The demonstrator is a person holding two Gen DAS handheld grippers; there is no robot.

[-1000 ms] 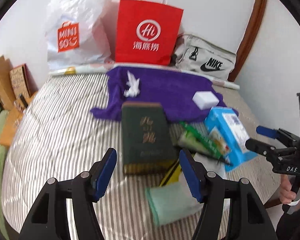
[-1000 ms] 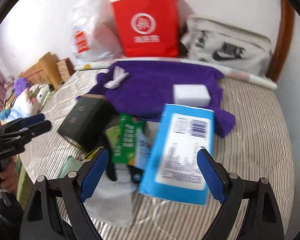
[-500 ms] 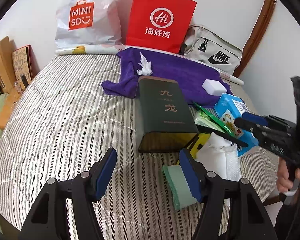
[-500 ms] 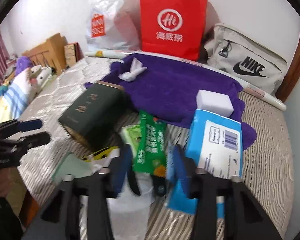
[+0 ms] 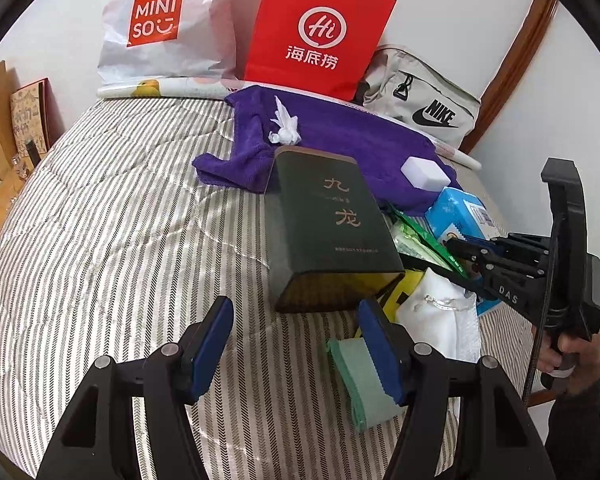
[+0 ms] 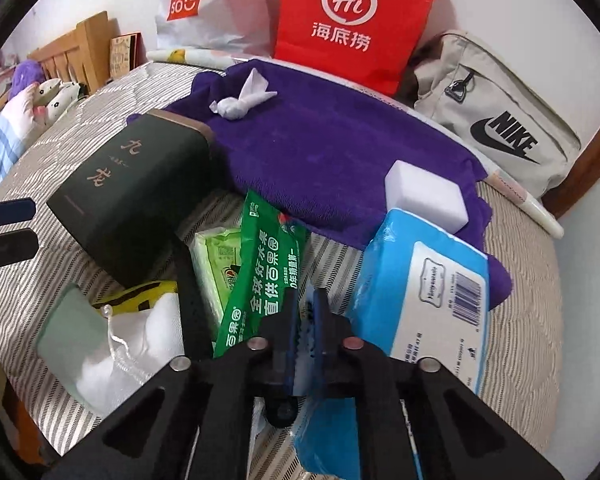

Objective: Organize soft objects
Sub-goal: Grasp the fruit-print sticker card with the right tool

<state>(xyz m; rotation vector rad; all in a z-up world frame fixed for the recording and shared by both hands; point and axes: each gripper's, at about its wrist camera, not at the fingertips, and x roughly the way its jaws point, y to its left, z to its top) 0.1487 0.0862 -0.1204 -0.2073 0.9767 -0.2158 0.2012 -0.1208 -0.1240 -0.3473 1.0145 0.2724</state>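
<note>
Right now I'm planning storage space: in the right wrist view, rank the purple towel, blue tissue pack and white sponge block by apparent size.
1. purple towel
2. blue tissue pack, though nearness to the camera enlarges it
3. white sponge block

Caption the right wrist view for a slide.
Right gripper pinched on the blue tissue pack's edge, beside a green snack packet.

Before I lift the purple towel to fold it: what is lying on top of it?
A white sponge block and a knotted white tissue lie on the purple towel. Whatever is beneath the towel is hidden.
</note>
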